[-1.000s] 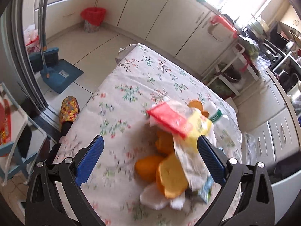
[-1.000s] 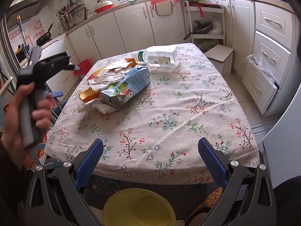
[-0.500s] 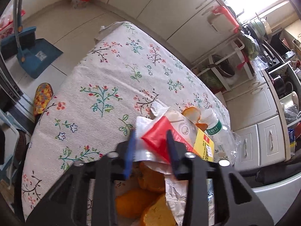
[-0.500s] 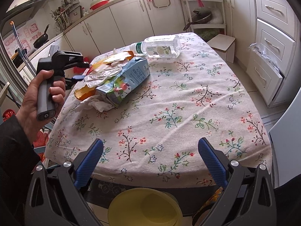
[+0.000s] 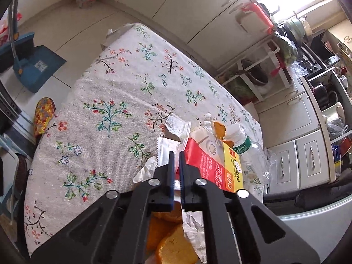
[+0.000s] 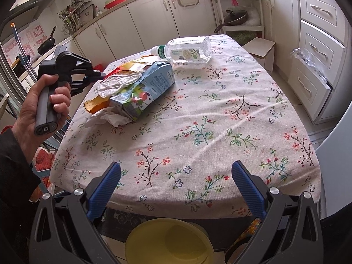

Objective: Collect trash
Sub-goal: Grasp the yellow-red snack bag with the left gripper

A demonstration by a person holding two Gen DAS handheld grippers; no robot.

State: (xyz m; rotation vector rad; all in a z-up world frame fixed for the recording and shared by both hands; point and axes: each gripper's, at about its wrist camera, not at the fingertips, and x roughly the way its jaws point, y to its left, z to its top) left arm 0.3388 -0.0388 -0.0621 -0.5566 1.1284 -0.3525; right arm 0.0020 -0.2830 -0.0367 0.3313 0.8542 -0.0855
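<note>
Black gripper point(image 6: 173, 187), blue ribbed pads point(image 6: 103, 189); black sleeve point(image 6: 13, 176).

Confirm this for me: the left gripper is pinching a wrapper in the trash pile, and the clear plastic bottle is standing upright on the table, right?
Not quite. The right wrist view shows the clear plastic bottle lying on its side on the table, not upright. The left gripper is closing on a wrapper in the trash pile.

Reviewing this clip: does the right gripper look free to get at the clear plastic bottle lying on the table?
Probably yes. The right gripper is open and empty at the near table edge, and bare tablecloth lies between it and the bottle; the trash pile sits off to the left.
</note>
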